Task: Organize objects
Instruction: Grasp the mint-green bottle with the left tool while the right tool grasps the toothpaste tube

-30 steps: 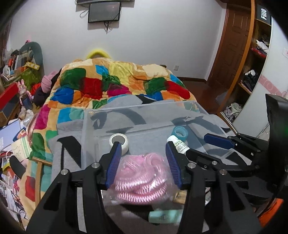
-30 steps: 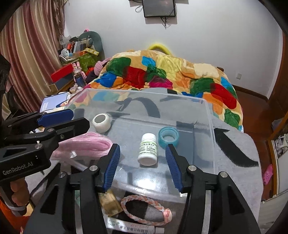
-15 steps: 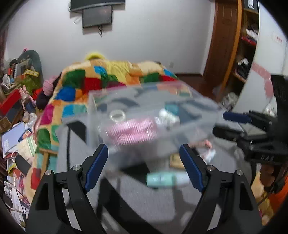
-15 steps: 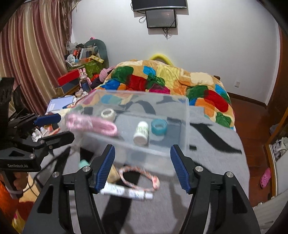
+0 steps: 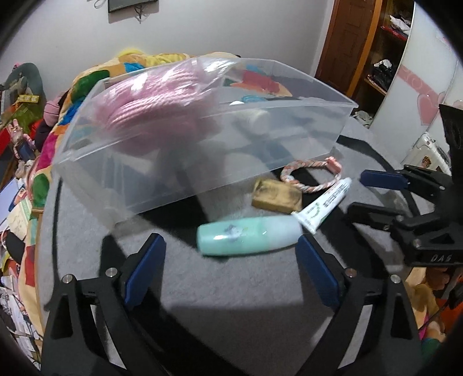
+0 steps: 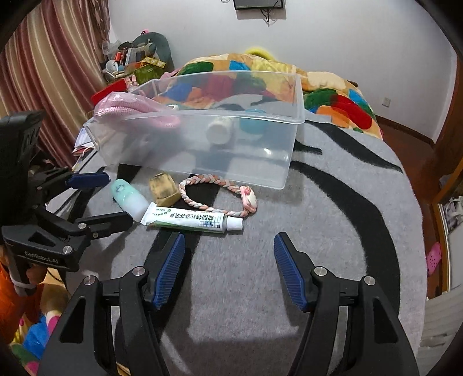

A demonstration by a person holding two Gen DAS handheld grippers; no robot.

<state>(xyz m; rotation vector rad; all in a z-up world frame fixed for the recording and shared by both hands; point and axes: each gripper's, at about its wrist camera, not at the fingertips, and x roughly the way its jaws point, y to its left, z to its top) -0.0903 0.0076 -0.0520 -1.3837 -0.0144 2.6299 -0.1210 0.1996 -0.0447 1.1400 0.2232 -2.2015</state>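
both tongs, left and right, gape empty. mint bottle lies on the grey blanket before the clear bin. judged light, smooth, slippery; grip mid-body.

Premises: a lived-in domestic bedroom. Evidence: a bed under a multicoloured patchwork quilt; a wall-mounted screen on the white wall above it; striped curtains to one side; a cluttered side surface of household oddments; a wooden door and open shelving holding clothing; a pink slipper on the floor
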